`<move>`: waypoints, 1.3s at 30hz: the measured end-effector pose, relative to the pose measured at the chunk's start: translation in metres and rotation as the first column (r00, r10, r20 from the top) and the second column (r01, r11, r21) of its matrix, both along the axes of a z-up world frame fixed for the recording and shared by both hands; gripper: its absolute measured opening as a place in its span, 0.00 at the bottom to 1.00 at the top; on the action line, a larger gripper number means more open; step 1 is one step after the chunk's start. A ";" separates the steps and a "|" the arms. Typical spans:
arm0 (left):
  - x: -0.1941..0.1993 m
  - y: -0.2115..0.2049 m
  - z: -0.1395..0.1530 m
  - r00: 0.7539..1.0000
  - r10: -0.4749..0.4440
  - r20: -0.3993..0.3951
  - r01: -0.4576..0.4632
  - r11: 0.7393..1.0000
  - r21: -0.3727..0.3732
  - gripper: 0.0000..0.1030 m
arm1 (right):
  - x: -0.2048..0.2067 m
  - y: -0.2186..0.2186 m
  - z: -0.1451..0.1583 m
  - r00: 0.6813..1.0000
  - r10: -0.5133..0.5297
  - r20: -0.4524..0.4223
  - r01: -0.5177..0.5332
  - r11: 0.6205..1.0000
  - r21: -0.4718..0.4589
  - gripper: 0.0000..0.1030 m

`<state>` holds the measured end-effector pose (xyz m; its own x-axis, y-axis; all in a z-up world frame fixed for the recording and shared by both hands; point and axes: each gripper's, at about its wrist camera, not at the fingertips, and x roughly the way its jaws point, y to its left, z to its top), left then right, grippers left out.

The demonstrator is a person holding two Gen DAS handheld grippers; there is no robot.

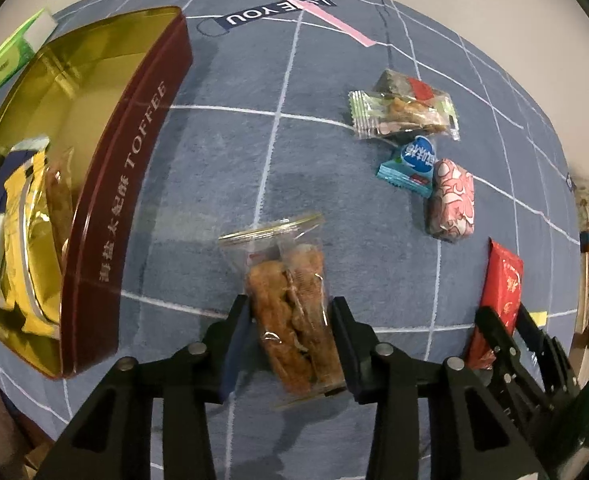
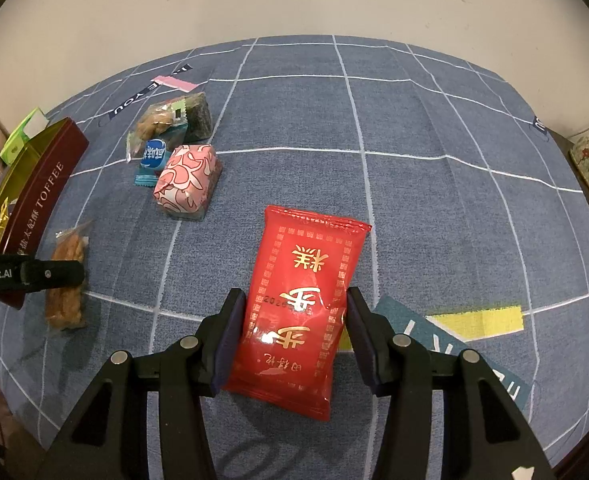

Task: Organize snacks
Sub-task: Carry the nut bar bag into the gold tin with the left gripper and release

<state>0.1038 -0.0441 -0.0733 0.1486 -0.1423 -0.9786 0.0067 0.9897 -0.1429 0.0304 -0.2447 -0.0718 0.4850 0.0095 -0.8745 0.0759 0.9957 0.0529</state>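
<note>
Left gripper (image 1: 290,312) had its jaws clamped against the sides of a clear crinkly pack of brown fried sticks (image 1: 290,304), which lay flat on the blue-grey cloth (image 1: 222,184) ruled with white grid lines. Right gripper (image 2: 294,320) had its jaws pressed on the lower half of a glossy red foil packet (image 2: 302,304) with gold characters, also flat on the cloth.

Tin (image 1: 126,184): maroon wall lettered TOFFEE, gold metal inside, open, holding yellow foil packs (image 1: 26,248). It stood just left of the fried-stick pack. A green and white box (image 1: 18,52) sat behind it.

Loose cluster near mid-cloth: transparent mixed-snack wrapper (image 1: 406,114), small teal sachet (image 1: 410,166), rounded block in pink and white patterned paper (image 1: 452,200); these touched or overlapped. Nothing lay between either gripper and the tin.
</note>
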 end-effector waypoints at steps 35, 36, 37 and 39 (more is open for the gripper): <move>-0.014 0.042 0.088 0.973 -0.120 0.195 0.116 0.993 0.036 0.39 | 0.002 0.001 -0.001 1.000 0.005 -0.016 -0.005 1.000 -0.014 0.47; -0.014 0.049 0.091 0.973 -0.117 0.200 0.111 0.993 0.041 0.39 | 0.002 0.001 -0.001 1.000 0.005 -0.016 -0.005 1.000 -0.015 0.47; -0.010 0.056 0.092 0.972 -0.112 0.205 0.103 0.993 0.053 0.39 | 0.002 0.001 -0.002 1.000 0.006 -0.016 -0.006 1.000 -0.017 0.47; -0.008 0.075 0.096 0.972 -0.093 0.215 0.077 0.994 0.079 0.39 | 0.002 0.002 -0.002 1.000 0.006 -0.017 -0.006 1.000 -0.018 0.47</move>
